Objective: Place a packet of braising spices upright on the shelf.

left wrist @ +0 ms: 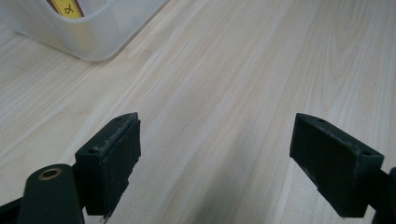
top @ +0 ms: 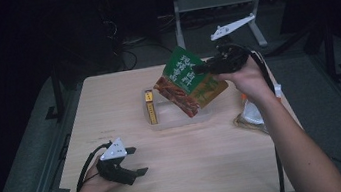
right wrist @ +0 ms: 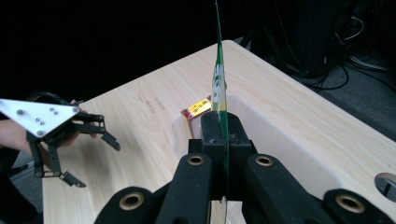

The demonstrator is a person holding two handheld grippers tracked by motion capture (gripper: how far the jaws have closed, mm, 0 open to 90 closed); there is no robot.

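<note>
Pale woodgrain table [top: 177,160]; flat glossy pouch [top: 189,80] pinched edgewise.

A glossy printed foil pouch [top: 188,81] in green and brown catches the light above a pale wood-grain counter [top: 182,160] with a smooth, matt finish. The tub [left wrist: 93,39] is translucent frosted plastic; inside it stands a small printed cardboard box [top: 150,107]. The left gripper [left wrist: 217,163] has matt black pads, scuffed at the edges, and carries a flat grey metal plate [top: 113,149].
</note>
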